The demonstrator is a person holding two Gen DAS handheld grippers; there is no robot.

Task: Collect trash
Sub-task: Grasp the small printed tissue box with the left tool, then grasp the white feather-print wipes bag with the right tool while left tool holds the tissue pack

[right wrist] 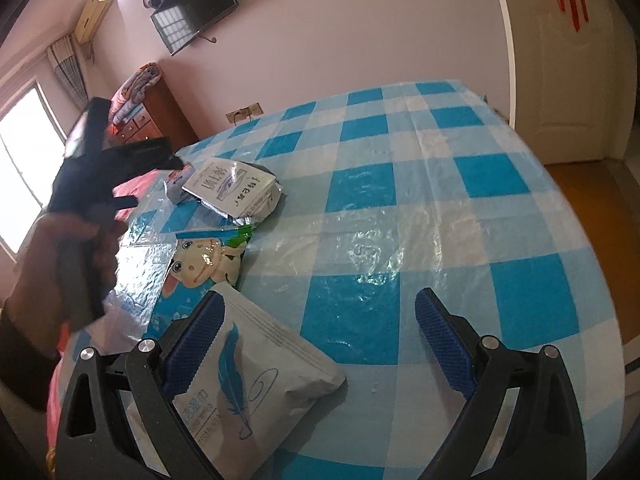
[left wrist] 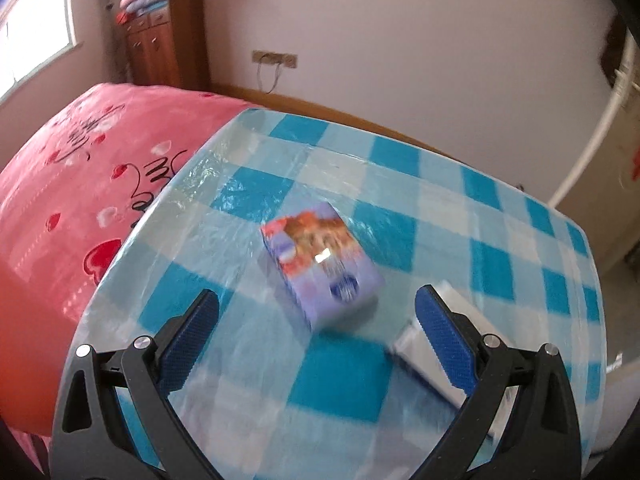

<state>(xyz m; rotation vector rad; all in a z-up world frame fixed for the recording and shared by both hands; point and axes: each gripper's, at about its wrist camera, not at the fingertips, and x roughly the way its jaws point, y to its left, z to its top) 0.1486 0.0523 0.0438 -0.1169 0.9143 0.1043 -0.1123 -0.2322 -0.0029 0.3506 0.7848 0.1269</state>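
We see box (left wrist: 320, 266) only clearly in left view: lying on table (left wrist: 520, 240), long axis running near-right to far-left, blurred. Left hand-held gripper (left wrist: 316, 316) spread wide, empty, hovering just short of box. Right view alone shows wipes pack (right wrist: 256, 380), cartoon bag (right wrist: 204, 268), white pouch (right wrist: 236, 192), hand (right wrist: 60, 264) gripping left tool. Right hand-held gripper (right wrist: 318, 316) spread wide, wipes pack touching its left finger.

The left tool (left wrist: 316, 312) has its two blue fingers (left wrist: 192, 332) spread wide apart, with nothing held between them. The right tool (right wrist: 316, 312) is spread wide too, and holds nothing. In the right wrist view, a hand (right wrist: 60, 256) grips the left tool's handle, up and to the left.
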